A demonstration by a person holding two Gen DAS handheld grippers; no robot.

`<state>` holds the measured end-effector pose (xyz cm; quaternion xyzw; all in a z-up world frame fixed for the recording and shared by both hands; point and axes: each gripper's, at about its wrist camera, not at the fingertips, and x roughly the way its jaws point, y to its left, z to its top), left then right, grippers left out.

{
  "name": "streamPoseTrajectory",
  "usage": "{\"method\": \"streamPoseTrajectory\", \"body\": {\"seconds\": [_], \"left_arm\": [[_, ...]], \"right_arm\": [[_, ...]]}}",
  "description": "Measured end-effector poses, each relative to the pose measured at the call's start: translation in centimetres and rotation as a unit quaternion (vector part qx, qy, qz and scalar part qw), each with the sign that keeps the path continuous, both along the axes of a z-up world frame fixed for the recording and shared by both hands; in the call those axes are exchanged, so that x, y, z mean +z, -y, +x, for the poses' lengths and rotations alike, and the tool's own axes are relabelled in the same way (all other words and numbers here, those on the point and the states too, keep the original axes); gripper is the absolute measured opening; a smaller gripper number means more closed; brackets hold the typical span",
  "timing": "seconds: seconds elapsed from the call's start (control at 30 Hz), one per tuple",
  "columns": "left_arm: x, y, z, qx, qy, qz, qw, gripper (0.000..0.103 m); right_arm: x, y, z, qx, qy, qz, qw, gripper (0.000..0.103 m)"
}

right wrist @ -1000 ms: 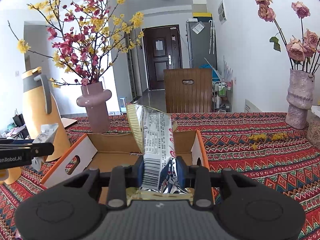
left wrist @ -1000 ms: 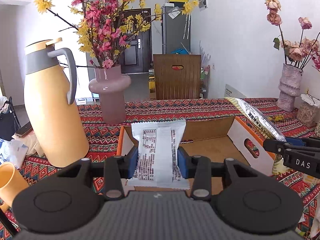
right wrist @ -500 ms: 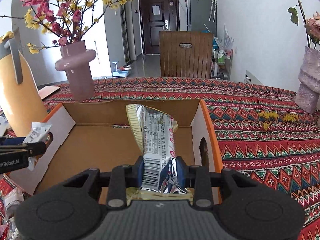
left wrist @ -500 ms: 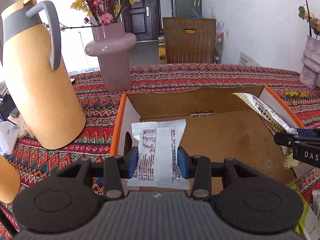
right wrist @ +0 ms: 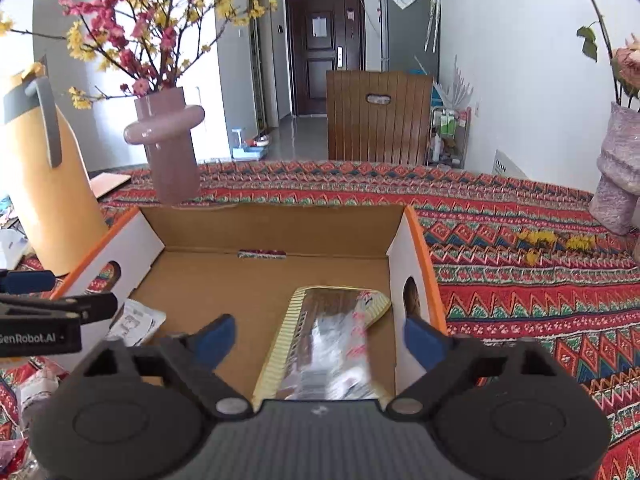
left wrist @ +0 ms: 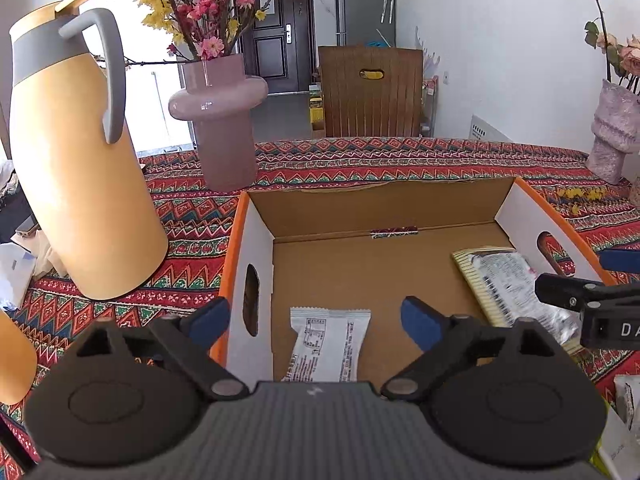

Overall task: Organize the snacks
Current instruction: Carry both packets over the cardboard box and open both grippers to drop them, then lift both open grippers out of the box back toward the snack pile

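An open cardboard box (left wrist: pixel 256 240) (right wrist: pixel 416 248) with orange edges stands on the patterned tablecloth. A white snack packet (left wrist: pixel 328 344) (right wrist: pixel 136 320) lies flat on the box floor at its left side. My left gripper (left wrist: pixel 316 316) hangs above it, jaws opening wide, pads clear of the packet. A silver and gold snack packet (right wrist: pixel 328 344) (left wrist: pixel 512 280) lies on the box floor at the right side. Over it my right gripper (right wrist: pixel 320 332) is opening too, touching nothing.
A tall orange jug (left wrist: pixel 72 152) stands left of the box, a pink vase (left wrist: pixel 224 120) with blossom branches behind it. A second vase (right wrist: pixel 620 176) stands at the far right. More packets (left wrist: pixel 624 400) lie on the cloth beside the box. A wooden chair (right wrist: pixel 380 116) sits beyond the table.
Both grippers sank toward the box, then opened and let go. The white packet and the silver and gold packet dropped from the jaws onto the box floor.
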<state>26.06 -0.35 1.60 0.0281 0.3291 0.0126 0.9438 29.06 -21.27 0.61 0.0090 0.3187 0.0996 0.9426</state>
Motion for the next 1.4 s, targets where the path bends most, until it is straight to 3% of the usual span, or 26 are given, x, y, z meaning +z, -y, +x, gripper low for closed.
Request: {"method": "streamPoseTrajectory", "body": {"seconds": [0.07,0.73,1.03,1.4], "left_arm": [[0.4,0.0,-0.6,-0.001,0.013,0.001,0.9999,0.101],[2.8,-0.9,-8.7,-0.004,0.093,-0.027,0.9953,0.103],[2.0,-1.5,-13.3,-0.009,0.111,-0.036,0.9932,0.103],[-0.8,-2.5,-17.5,0.001,0.106,-0.043,0.9935,0.103]], "right_arm": [[0.5,0.2,-0.7,-0.002,0.012,0.005,1.0,0.103],[3.0,2.0,-10.3,0.0,0.099,0.021,0.995,0.103],[2.2,3.6,-15.9,0.001,0.128,0.017,0.992,0.103],[-0.8,5.4,-20.3,-0.023,0.113,0.014,0.993,0.103]]}}
